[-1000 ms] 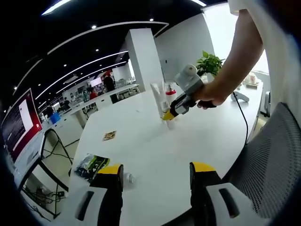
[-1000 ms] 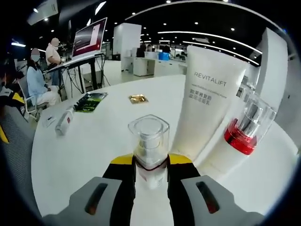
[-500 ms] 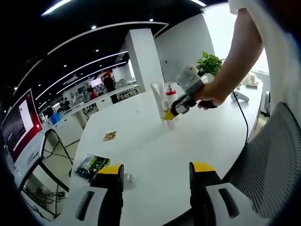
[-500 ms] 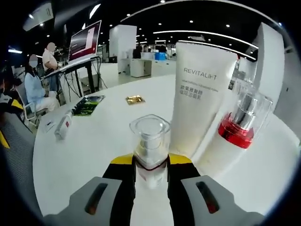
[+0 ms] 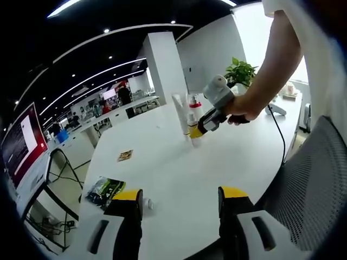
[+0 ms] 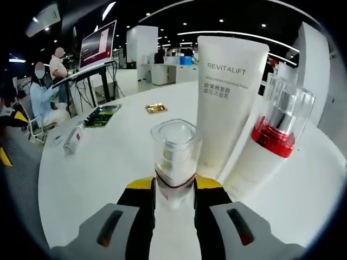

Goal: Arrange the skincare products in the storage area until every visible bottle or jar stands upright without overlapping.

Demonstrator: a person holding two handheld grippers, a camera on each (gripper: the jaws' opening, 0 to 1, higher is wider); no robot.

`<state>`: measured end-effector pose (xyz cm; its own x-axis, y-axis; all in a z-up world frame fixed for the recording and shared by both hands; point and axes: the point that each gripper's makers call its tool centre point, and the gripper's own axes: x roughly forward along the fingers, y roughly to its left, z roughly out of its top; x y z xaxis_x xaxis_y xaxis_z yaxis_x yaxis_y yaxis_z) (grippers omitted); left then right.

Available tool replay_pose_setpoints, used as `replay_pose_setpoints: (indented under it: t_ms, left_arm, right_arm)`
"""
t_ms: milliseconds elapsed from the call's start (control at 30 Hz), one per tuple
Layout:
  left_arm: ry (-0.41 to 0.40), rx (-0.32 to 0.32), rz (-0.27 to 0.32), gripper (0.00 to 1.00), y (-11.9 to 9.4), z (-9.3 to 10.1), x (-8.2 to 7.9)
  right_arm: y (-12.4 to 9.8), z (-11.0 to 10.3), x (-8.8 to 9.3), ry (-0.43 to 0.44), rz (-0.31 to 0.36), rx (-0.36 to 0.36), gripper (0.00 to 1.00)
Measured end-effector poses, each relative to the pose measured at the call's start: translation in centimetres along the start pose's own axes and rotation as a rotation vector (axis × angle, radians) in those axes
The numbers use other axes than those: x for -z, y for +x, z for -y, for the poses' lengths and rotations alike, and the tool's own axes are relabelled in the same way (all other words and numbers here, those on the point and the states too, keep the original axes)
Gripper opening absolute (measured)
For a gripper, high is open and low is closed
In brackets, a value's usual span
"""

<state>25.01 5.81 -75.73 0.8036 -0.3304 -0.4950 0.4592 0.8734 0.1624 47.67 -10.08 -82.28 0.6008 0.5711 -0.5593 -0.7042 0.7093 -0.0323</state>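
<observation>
My right gripper (image 6: 174, 196) is shut on a small white pump bottle with a clear cap (image 6: 174, 157), held upright just above the white table (image 6: 108, 162). Right behind it stands a tall white REVITALIFT tube (image 6: 229, 103). A white bottle with a red collar and clear cap (image 6: 271, 142) stands beside the tube on the right. In the left gripper view, a person's hand holds the right gripper (image 5: 201, 125) by the tube (image 5: 179, 111) and the red-collared bottle (image 5: 196, 106). My left gripper (image 5: 180, 205) hangs open over the table's near edge, with nothing between its jaws.
A gold sachet (image 5: 126, 156), a green-black packet (image 5: 104, 189) and a small white item (image 5: 147, 205) lie on the table's left part. A mesh chair (image 5: 314, 189) stands on the right. A potted plant (image 5: 242, 73) is beyond the bottles. People sit by a monitor (image 6: 100, 43).
My right gripper has moved the small pump bottle a little closer to the tube and the red-collared bottle, which now loom larger. The left gripper has stayed where it was.
</observation>
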Motion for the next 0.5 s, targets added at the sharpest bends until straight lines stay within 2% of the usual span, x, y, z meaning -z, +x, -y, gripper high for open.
replay_pose_setpoints:
  t_ms: [200,333,500]
  left_arm:
    - [0.0,0.001,0.0,0.57,0.0,0.0,-0.1]
    - [0.003,0.01,-0.006,0.57,0.1,0.2,0.1]
    - [0.005,0.02,-0.012,0.57,0.2,0.4,0.3]
  right_arm:
    - [-0.3,0.2,1.3,0.047,-0.039,-0.006,0.25]
    - [-0.4,0.2,1.4,0.042,-0.051,-0.008,0.2]
    - [-0.1,0.1,1.2,0.029,-0.06,0.0,0.2]
